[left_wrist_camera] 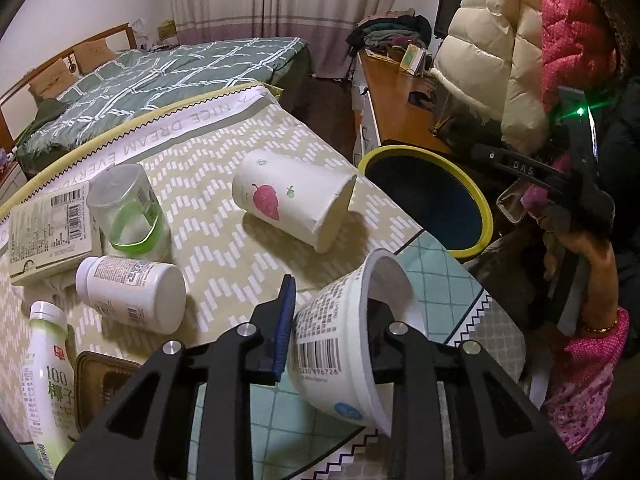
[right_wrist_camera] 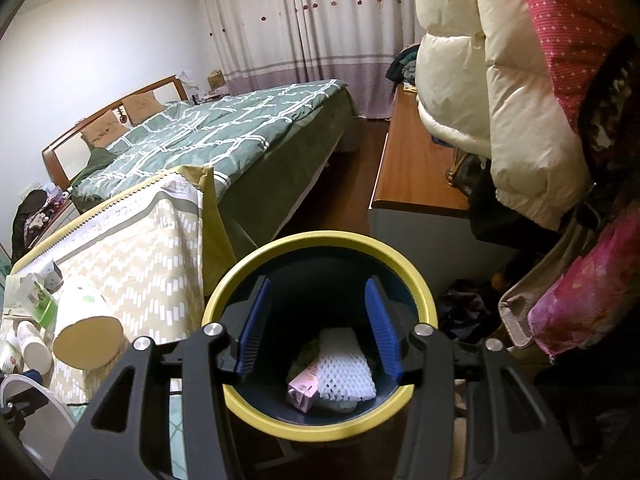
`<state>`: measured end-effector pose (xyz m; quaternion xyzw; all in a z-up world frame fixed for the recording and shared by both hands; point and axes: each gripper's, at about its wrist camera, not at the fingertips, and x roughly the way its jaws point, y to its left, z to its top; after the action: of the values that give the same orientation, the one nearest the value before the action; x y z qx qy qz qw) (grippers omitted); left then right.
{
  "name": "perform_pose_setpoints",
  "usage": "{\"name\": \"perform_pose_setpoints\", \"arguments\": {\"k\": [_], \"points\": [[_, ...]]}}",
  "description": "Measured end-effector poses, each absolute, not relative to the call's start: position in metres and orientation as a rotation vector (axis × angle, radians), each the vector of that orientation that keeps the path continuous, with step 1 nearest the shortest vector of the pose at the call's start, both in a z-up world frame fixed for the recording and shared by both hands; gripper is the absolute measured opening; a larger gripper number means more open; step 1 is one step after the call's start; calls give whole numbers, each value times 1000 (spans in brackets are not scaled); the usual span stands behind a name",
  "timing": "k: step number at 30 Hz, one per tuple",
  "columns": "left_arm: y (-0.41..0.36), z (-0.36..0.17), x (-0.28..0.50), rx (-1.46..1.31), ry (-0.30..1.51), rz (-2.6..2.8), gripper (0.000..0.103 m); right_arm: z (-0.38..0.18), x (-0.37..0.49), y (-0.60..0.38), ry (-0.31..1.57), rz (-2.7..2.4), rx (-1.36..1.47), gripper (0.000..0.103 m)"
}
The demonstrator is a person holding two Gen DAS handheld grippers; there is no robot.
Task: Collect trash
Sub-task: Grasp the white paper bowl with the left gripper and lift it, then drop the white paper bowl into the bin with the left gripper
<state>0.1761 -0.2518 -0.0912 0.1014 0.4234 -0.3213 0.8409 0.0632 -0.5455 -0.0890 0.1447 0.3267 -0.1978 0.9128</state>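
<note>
Your left gripper (left_wrist_camera: 332, 332) is pinching the wall of a white instant-noodle cup (left_wrist_camera: 340, 344): one blue pad presses its printed outside by the barcode, the other finger reaches inside the mouth. The cup is tipped on its side, mouth pointing up and to the right, over the teal checked part of the tablecloth (left_wrist_camera: 436, 280).

Just left of your fingers, a white pill bottle (left_wrist_camera: 132, 294) lies on its side, and a green-and-white drink bottle (left_wrist_camera: 48, 380) sits at the lower left edge next to a brown tray (left_wrist_camera: 96, 376). A little farther, a clear plastic cup with a green band (left_wrist_camera: 126, 210) is tilted against a flat printed carton (left_wrist_camera: 48, 228). Near the middle of the table, a white paper cup with a pink leaf print (left_wrist_camera: 288, 200) lies on its side, its open end toward the bin.

Your right gripper (right_wrist_camera: 316, 332) is spread wide with nothing between the blue pads (right_wrist_camera: 252, 332), and it hangs directly over the yellow-rimmed trash bin (right_wrist_camera: 320, 424). The bin stands just off the table's right edge. Inside it lie a white foam net sleeve (right_wrist_camera: 344, 364), a small pink carton (right_wrist_camera: 304, 390) and something greenish beneath them.

Beyond the table are a bed with a green checked quilt (right_wrist_camera: 224, 136), a wooden sideboard (right_wrist_camera: 412, 168) and hanging puffer jackets (right_wrist_camera: 512, 100).
</note>
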Motion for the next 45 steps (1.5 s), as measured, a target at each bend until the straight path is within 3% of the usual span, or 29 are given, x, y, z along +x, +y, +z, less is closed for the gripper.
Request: {"name": "perform_pose_setpoints", "arguments": {"k": [12, 23, 33, 45], "points": [[-274, -65, 163, 263, 824, -689, 24, -79, 43, -554, 632, -428, 300, 47], [-365, -43, 166, 308, 773, -793, 24, -70, -1, -573, 610, -510, 261, 47], [-460, -70, 198, 378, 827, -851, 24, -78, -34, -597, 606, -580, 282, 47], [-517, -126, 224, 469, 942, -842, 24, -90, -39, -609, 625, -591, 309, 47]]}}
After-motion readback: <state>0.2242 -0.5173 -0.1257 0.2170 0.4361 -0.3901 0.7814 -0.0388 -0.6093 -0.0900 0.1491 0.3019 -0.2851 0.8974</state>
